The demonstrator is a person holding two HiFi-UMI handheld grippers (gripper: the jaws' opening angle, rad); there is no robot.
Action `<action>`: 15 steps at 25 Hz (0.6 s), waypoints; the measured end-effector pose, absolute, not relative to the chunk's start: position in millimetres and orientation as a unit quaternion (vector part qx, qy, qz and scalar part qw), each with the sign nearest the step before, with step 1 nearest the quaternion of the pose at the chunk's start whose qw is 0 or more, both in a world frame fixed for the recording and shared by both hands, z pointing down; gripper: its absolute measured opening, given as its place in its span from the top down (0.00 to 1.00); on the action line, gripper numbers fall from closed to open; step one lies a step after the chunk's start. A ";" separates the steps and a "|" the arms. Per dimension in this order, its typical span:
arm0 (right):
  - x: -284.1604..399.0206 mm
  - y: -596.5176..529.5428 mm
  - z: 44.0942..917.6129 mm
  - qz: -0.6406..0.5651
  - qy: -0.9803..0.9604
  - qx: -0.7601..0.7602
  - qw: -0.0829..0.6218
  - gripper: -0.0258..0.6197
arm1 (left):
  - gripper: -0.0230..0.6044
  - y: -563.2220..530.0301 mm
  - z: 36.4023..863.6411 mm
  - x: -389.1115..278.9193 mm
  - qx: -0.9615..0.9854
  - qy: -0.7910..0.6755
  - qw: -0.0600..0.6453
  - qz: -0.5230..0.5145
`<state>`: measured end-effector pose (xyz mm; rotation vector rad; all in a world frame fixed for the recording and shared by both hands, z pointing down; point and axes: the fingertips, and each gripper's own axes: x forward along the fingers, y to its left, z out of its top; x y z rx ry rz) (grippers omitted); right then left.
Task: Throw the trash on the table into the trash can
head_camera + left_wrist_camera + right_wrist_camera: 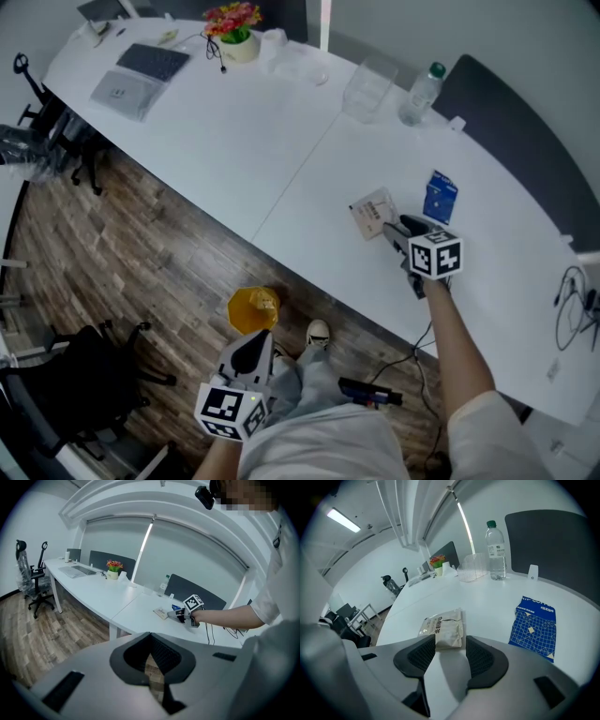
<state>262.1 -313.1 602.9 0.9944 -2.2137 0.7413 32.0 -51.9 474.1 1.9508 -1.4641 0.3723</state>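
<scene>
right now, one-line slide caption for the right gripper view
Right gripper, jaws open, lined up on a beige packet on the white table, a blue packet lying to its right

One beige packet [373, 214] and one blue packet [440, 198] near the table's [234, 131] front edge; one bottle [421, 94], one flower pot [236, 45], one yellow bin [253, 310].

Smooth plastics on the table, wood-look floor.
Table [234, 141] white, smooth, matt; floor [141, 253] wood-grain planks; packet [443, 629] beige, crinkled, slight sheen; blue packet [533, 626] glossy printed film; bottle [496, 550] clear plastic; bin [239, 314] yellow, smooth, plastic-looking.
</scene>
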 end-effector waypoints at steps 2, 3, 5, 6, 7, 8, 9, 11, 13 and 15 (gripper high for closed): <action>262.5 -315.1 604.7 0.278 -0.830 0.375 0.306 0.62 | 0.96 -52.2 475.5 30.6 0.745 -0.562 0.330 0.142; 262.8 -315.6 605.3 0.275 -0.828 0.377 0.310 0.62 | 0.96 -52.0 476.0 29.7 0.745 -0.563 0.330 0.142; 264.0 -315.8 606.7 0.267 -0.825 0.380 0.322 0.66 | 0.96 -50.6 476.8 28.1 0.743 -0.564 0.331 0.142; 265.0 -316.1 608.0 0.263 -0.823 0.382 0.328 0.69 | 0.96 -50.1 476.8 27.3 0.742 -0.565 0.332 0.142; 265.6 -316.8 609.2 0.261 -0.822 0.383 0.332 0.71 | 0.96 -49.9 476.7 26.6 0.741 -0.566 0.332 0.141; 265.7 -317.5 609.8 0.260 -0.821 0.383 0.333 0.74 | 0.96 -49.6 476.5 26.1 0.741 -0.567 0.332 0.141; 265.3 -317.8 609.9 0.259 -0.821 0.384 0.334 0.79 | 0.96 -49.2 476.5 25.8 0.740 -0.568 0.332 0.141; 263.1 -317.2 608.4 0.258 -0.822 0.384 0.331 0.83 | 0.96 -47.9 476.4 25.1 0.740 -0.569 0.331 0.140; 260.8 -316.4 605.8 0.262 -0.823 0.387 0.322 0.86 | 0.96 -46.6 475.9 23.4 0.738 -0.572 0.330 0.139; 259.4 -314.3 602.9 0.271 -0.822 0.393 0.310 0.90 | 0.96 -44.6 474.7 20.8 0.736 -0.575 0.330 0.137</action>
